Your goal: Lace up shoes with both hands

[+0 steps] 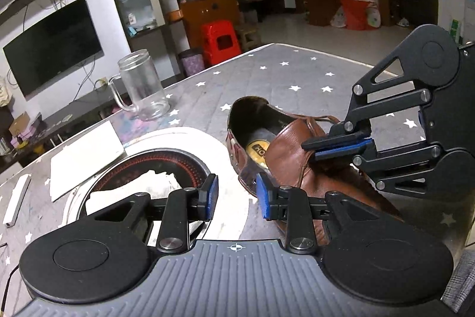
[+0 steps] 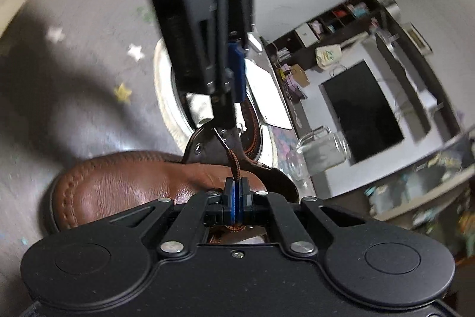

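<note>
A brown leather shoe (image 1: 297,150) lies on the grey star-patterned tablecloth, its opening turned towards the far side. My left gripper (image 1: 237,196) is open, hovering just in front of the shoe's side with nothing between its blue pads. My right gripper (image 1: 311,149) comes in from the right above the shoe's tongue, jaws together. In the right wrist view that gripper (image 2: 237,189) is shut on the brown lace (image 2: 233,161), whose dark tip points up towards the eyelets. The left gripper (image 2: 228,73) hangs above, beyond the shoe (image 2: 124,183).
A glass mug (image 1: 142,85) stands at the back left of the table. Beside the shoe sits a round white-rimmed cooktop (image 1: 166,165) with a crumpled cloth on it. A white sheet (image 1: 86,156) and a white bar (image 1: 17,198) lie further left.
</note>
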Demonstrator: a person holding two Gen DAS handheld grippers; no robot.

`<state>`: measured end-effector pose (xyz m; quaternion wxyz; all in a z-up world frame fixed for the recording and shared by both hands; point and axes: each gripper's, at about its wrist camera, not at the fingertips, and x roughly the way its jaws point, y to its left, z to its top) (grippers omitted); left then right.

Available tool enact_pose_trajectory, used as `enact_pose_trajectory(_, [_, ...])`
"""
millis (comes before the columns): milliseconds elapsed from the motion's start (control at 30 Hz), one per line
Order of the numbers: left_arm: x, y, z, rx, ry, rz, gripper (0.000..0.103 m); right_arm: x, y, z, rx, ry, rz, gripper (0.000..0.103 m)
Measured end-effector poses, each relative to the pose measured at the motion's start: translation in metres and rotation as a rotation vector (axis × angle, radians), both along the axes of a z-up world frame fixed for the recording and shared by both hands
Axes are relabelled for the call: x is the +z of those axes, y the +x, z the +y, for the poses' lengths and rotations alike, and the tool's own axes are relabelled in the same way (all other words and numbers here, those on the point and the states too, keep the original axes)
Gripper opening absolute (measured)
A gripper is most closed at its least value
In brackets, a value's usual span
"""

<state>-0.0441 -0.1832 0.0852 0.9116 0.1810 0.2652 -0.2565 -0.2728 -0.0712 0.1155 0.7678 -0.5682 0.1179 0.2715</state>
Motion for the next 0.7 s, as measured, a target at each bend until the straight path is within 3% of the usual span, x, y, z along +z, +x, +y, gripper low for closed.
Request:
enact_pose_trajectory(267, [-0.002,0.002,0.0,-0.008,0.001,0.006,0.03,-0.028,0.003,0.006,0.036,-0.145,-0.063,0.002])
enact_pose_trajectory(700, [-0.005,0.001,0.001,-0.014,0.001,0.005,0.03,-0.056,0.007,0.007,0.074,-0.295,-0.157,0.002])
